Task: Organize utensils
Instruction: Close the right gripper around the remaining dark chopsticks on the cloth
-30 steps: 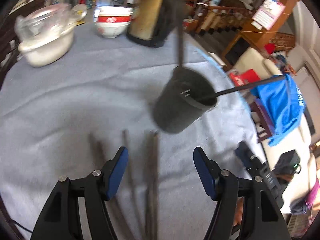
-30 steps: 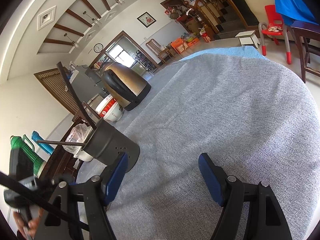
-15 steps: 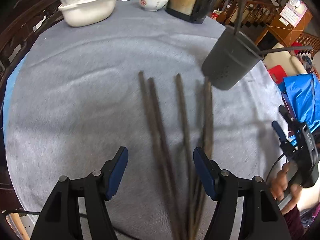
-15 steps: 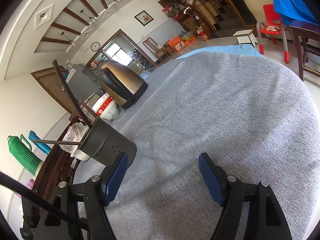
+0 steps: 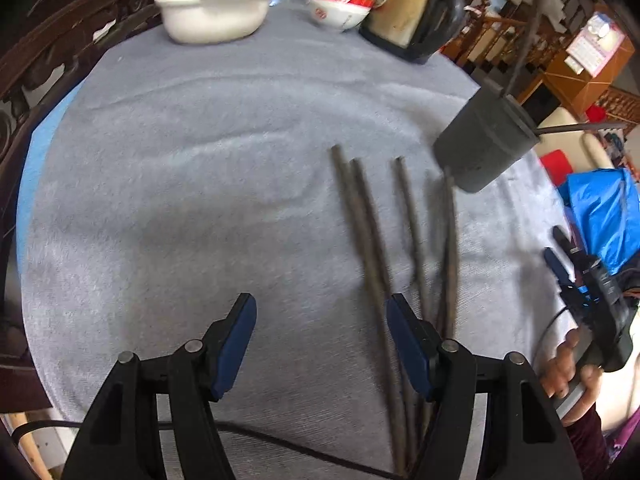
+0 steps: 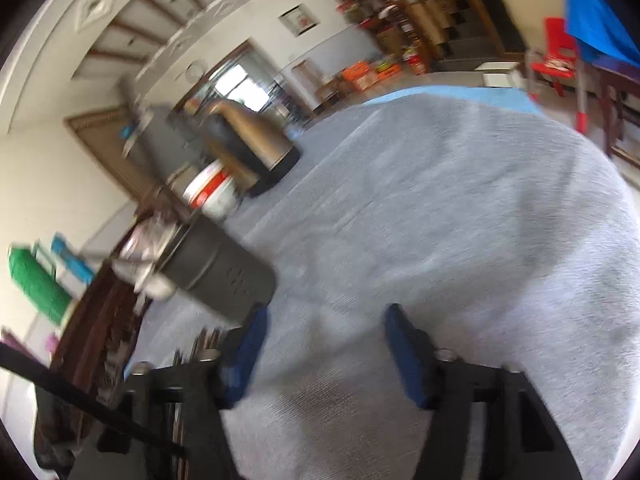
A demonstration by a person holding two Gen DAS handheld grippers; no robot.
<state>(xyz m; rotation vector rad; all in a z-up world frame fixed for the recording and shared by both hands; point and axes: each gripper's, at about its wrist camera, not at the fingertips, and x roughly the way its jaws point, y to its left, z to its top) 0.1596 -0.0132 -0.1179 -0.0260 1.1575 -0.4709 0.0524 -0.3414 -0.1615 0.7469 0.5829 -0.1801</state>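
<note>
Several dark chopsticks [image 5: 372,236] lie fanned on the grey tablecloth [image 5: 180,184] in the left wrist view, running from mid-table toward me. A dark holder cup [image 5: 482,142] stands far right of them with two chopsticks [image 5: 524,32] sticking out. My left gripper [image 5: 320,344] is open and empty above the cloth; its right finger [image 5: 408,348] is over the near ends of the chopsticks. My right gripper [image 6: 324,352] is open and empty, and also shows at the right edge of the left wrist view [image 5: 560,268]. The cup [image 6: 222,272] appears blurred left of it.
A white basin with plastic [image 5: 214,12], a red-and-white bowl [image 5: 340,6] and a brass kettle [image 5: 412,20] stand at the table's far edge. A dark wooden chair [image 5: 60,48] is at the far left. A blue cloth [image 5: 604,212] hangs off to the right.
My left gripper has pulled back from the cup, so the lying chopsticks now show in full. My right gripper has swung toward the cup, and its view is blurred.
</note>
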